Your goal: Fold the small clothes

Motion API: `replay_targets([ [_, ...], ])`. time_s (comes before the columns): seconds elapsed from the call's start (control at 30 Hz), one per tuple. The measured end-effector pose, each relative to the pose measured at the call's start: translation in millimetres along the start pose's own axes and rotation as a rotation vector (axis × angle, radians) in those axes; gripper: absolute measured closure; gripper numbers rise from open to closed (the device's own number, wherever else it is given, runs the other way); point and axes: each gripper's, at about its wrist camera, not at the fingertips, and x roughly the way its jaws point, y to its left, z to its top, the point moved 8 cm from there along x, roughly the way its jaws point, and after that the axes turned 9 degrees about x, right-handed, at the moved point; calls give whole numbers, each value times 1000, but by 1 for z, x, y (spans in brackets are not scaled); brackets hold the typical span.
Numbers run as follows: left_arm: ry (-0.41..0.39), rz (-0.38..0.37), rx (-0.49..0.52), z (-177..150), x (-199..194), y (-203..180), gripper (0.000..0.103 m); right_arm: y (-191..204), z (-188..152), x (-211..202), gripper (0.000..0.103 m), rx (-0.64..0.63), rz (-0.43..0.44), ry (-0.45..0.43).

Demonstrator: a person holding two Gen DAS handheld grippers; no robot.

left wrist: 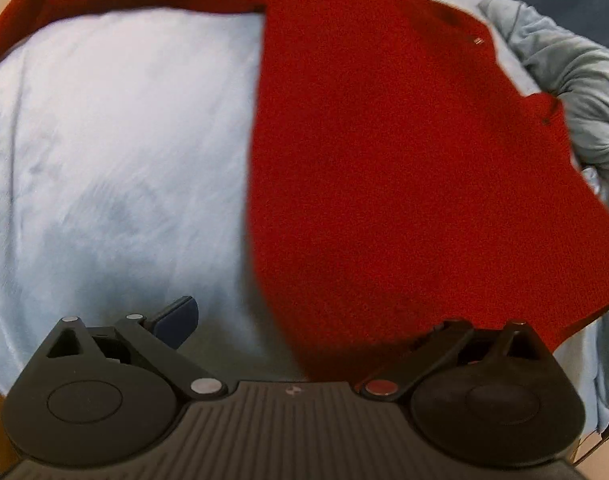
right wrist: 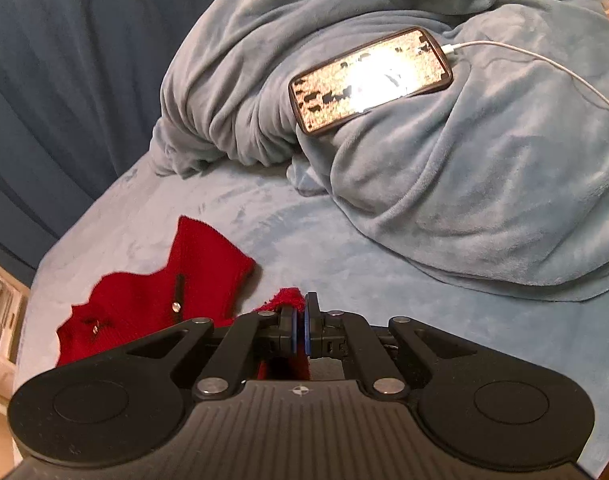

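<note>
Across the pale blue fleece sheet (left wrist: 104, 160): red knit sweater (left wrist: 384, 160), lying flat. Runs lengthwise away from the left wrist camera, hem end near, neckline far and to the right, one sleeve stretched leftward along the far side.

At the near left edge of the body: left gripper (left wrist: 304, 328), tongs spread wide. One finger (left wrist: 176, 320) over bare sheet, the other hidden at the red cloth; cannot tell whether above or under it. Nothing pinched.

Right gripper (right wrist: 300, 320): tongs pressed together, pinching a small fold of the red knit; placket and neckline part just left of it.

Probably the left hand nearer the long side edge, so likely needs to close there for a lengthwise fold.

Well beyond: crumpled grey-blue blanket (right wrist: 464, 200), lit phone (right wrist: 368, 80) on it, white cable (right wrist: 524, 50) plugged in.
</note>
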Motion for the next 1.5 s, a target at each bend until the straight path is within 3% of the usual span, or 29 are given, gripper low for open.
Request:
replay_targets([
  [0.07, 29, 29, 38, 3, 11, -9, 1, -2, -1, 0, 100, -4, -3, 1],
  [0.1, 69, 48, 63, 0, 20, -12, 6, -3, -2, 1, 100, 0, -5, 3],
  [0.13, 109, 74, 101, -7, 27, -12, 29, -5, -2, 2, 100, 3, -8, 7],
  [0.17, 111, 126, 148, -11, 31, -9, 36, -8, -4, 3, 100, 4, -11, 14],
  [0.2, 81, 142, 188, -13, 26, -10, 56, -9, -5, 6, 100, 0, -15, 24],
  [0.23, 68, 132, 219, -15, 18, -10, 88, -12, -8, 8, 100, -8, -26, 41],
  [0.3, 63, 138, 257, -11, -2, 0, 88, -18, -17, 12, 100, -43, -59, 85],
  [0.4, -34, 180, 328, 17, -53, 32, 89, -12, -30, -2, 100, -150, -78, 107],
  [0.57, -238, 333, 366, 65, -167, 103, 90, 37, -54, -102, 101, -320, 100, 105],
  [0.67, -273, 357, 358, 59, -200, 135, 90, 43, -74, -157, 101, -423, 111, 78],
  [0.77, -214, 320, 363, 28, -188, 151, 89, 20, -91, -181, 101, -399, 58, 117],
  [0.83, -126, 261, 354, 5, -160, 160, 89, 0, -103, -185, 101, -363, 1, 169],
  [0.93, 18, 210, 342, -18, -116, 172, 89, -26, -123, -172, 101, -328, -109, 245],
  [1.03, 93, 222, 352, -28, -90, 188, 88, -40, -135, -145, 101, -279, -174, 312],
  [1.1, 97, 199, 318, -33, -87, 193, 83, -49, -137, -136, 101, -253, -196, 321],
  [1.23, 62, 237, 342, -42, -82, 200, 56, -57, -135, -137, 101, -251, -185, 332],
  [1.27, 70, 242, 334, -43, -78, 201, 54, -58, -136, -137, 101, -250, -180, 334],
  [1.4, 82, 216, 288, -43, -68, 208, 56, -65, -142, -129, 101, -215, -177, 356],
  [1.5, 80, 194, 287, -42, -66, 206, 68, -65, -149, -122, 100, -212, -165, 369],
])
